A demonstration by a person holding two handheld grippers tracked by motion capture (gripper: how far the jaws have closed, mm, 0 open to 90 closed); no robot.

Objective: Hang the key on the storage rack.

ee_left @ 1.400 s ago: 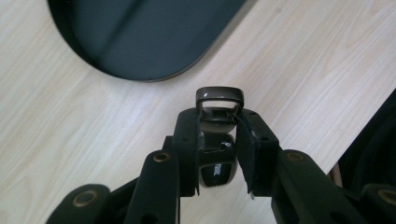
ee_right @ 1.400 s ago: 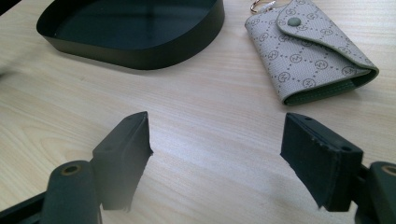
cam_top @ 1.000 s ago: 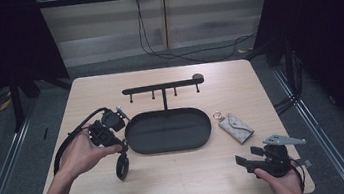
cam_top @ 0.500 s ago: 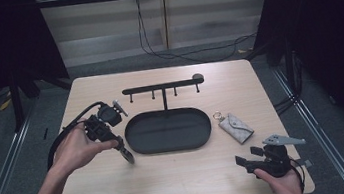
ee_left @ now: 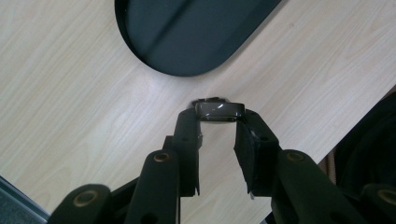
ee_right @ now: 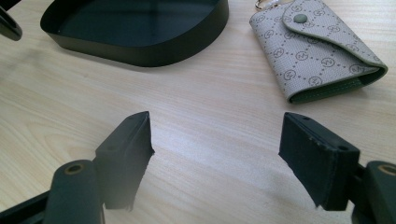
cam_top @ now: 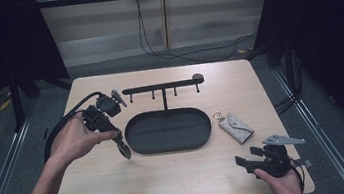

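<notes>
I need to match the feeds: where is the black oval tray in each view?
High view: tray at centre, below the hook rack.
Left gripper view: tray at top centre, beyond the jaws.
Right gripper view: tray at top left, left of the key pouch.
Shared landmark: pale wooden table.

I see a grey patterned key pouch [cam_top: 235, 127] lying flat on the wooden table [cam_top: 180, 176], right of the black oval tray [cam_top: 137, 132], well apart.

left gripper [cam_top: 122, 146] raised off the surface, tilted down and inward, jaws clamped on something small — forearm stretched in from the lower left. right gripper [ee_right: 217, 154] low, jaws spread, nothing between.
</notes>
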